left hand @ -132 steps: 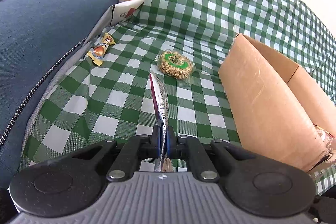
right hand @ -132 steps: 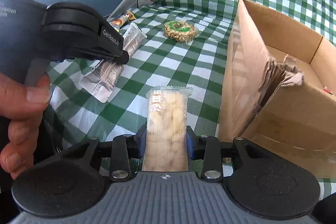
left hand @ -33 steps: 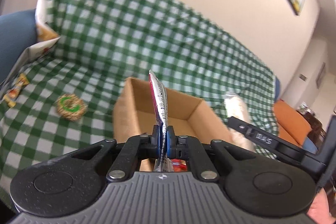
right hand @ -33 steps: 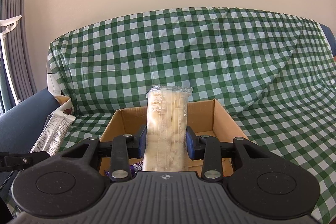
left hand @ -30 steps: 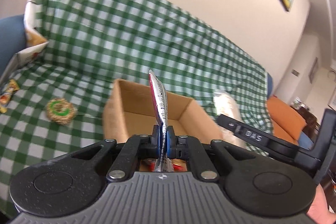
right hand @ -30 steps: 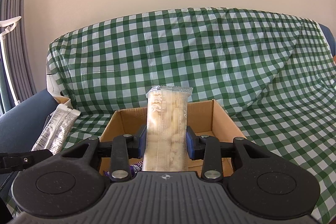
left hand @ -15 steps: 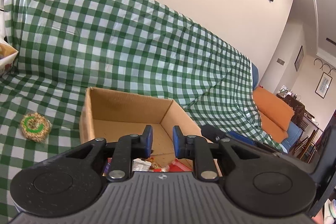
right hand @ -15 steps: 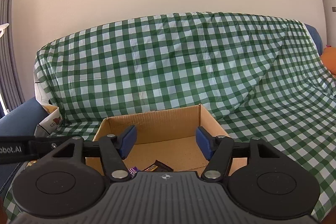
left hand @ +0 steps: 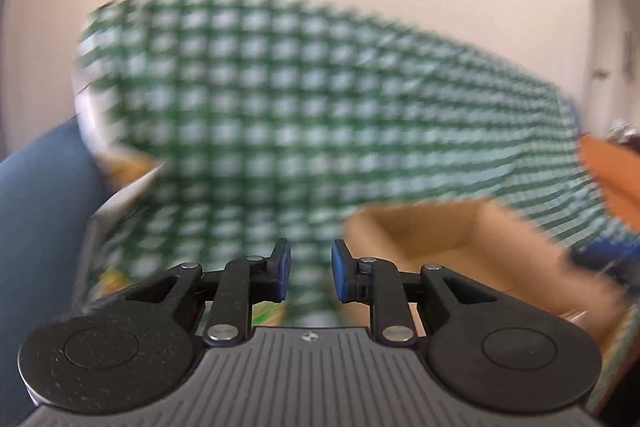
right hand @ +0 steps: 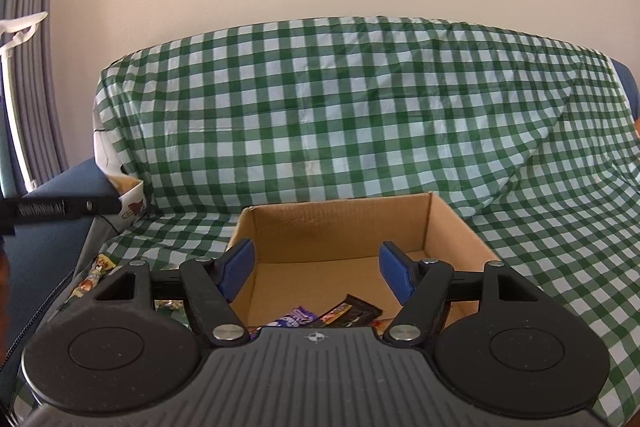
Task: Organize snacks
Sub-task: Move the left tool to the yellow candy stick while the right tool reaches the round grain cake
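Right gripper (right hand: pixel 316 269): fingers spread wide and opening, nothing between them; the pale biscuit packet held there a second ago is gone. Beyond the fingers stands one open cardboard box (right hand: pixel 340 227), and on its floor lie at least two wrappers, a purple wrapper (right hand: pixel 295 315) and a dark wrapper (right hand: pixel 352 309); the rest of the floor is hidden by the gripper body.

Left gripper (left hand: pixel 307 269): fingers a narrow gap apart and opening, nothing between them; the silver-and-red packet pinched there a second ago is gone. This view is blurred. The box (left hand: pixel 460 239) now sits to the right of the fingers, no longer straight ahead.

Surroundings: one green checked cloth (right hand: pixel 360 115) covers the sofa that carries the box. To the left of the box one small yellow snack (right hand: pixel 94 273) lies on the cloth beside a blue cushion (right hand: pixel 48 239). The left gripper's tip shows as a black bar at the right view's left edge.
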Demonstrator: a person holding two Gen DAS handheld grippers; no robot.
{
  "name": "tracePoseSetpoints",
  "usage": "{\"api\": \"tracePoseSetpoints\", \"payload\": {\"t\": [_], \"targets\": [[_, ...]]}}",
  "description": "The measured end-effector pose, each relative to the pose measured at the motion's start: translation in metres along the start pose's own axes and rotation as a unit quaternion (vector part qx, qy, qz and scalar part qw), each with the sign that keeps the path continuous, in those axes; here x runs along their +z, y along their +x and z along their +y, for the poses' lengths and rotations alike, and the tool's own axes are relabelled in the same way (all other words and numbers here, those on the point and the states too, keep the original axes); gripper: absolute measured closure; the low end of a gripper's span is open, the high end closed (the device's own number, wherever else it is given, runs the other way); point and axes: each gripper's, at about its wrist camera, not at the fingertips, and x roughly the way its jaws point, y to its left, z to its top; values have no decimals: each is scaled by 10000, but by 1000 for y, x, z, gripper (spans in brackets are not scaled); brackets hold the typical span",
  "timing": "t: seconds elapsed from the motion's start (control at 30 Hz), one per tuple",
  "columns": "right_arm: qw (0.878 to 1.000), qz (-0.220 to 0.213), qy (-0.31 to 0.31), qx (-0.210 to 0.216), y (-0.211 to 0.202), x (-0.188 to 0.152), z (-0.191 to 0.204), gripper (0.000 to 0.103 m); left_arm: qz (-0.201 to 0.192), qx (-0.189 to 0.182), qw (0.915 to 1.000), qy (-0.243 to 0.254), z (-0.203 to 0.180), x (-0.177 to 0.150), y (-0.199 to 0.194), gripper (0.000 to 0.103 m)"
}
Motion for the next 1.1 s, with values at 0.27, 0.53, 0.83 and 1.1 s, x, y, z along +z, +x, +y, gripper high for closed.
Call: {"api": "tracePoseSetpoints", "payload": {"t": [0.27,0.53,0.83,1.1], "targets": [[9989,121,-422,156,14,-3,30,33,293,1325,9883,-691,74,-41,38,84],[9953,223,-602,728,25,0,50,51,499,2361,9690,-531,106,-67,66,83],[9885,712,-274,1303,85,39,85,31,369,2575,9646,-433,114,-67,87,68],[9847,1278,41,1181,146,43,167,23,341,2687,9606,-620,128,-64,96,62]]}}
